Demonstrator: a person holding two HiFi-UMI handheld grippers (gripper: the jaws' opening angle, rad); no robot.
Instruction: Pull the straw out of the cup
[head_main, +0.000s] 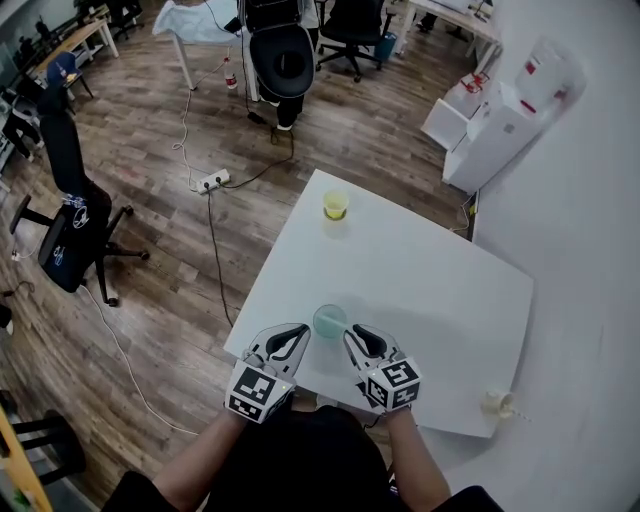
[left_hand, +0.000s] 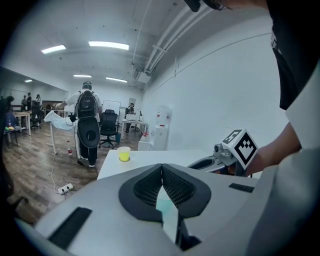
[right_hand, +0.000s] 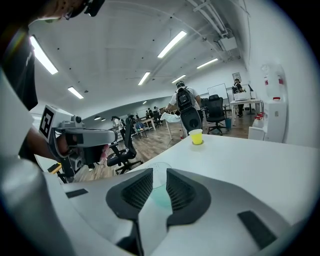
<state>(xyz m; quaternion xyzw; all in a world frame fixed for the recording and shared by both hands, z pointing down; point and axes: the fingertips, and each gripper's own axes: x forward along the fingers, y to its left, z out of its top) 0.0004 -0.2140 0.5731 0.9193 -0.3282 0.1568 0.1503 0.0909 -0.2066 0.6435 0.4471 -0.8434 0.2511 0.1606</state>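
I can read no word or number anywhere. The cube (head_main: 257, 389) on my left gripper (head_main: 292, 335) and the one (head_main: 393, 383) on my right gripper (head_main: 358, 338) carry only black-and-white square patterns, no letters. Far to the right, by the wall (head_main: 590, 200), the white water dispenser (head_main: 505, 120) has a red label (head_main: 530, 68) near its top, too small to read. On the left, the dark office chair (head_main: 62, 170) shows white print (head_main: 78, 208) on its back, too blurred to make out.
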